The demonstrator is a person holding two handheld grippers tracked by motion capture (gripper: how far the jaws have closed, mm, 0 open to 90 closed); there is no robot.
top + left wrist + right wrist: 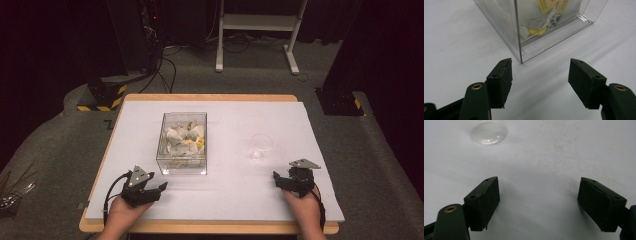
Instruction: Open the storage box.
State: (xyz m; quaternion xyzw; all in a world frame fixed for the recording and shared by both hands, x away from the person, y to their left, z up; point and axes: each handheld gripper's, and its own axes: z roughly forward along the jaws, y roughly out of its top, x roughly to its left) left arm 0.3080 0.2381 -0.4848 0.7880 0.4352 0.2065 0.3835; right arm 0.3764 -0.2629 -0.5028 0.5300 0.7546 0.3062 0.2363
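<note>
Clear box [182, 165] holds white and yellow sachets [186, 139]. Clear glass cup [261, 145]. White table cover [240, 190], tan wooden edge. Both grippers black, with grey plates.

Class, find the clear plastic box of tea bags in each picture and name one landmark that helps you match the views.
High view: clear plastic box left of centre on the white table, beyond the left gripper.
Left gripper view: its near corner at top centre, just beyond the open fingers.
Right gripper view: not in it.
Shared landmark: the white tabletop; the yellow tags match two views.
</note>
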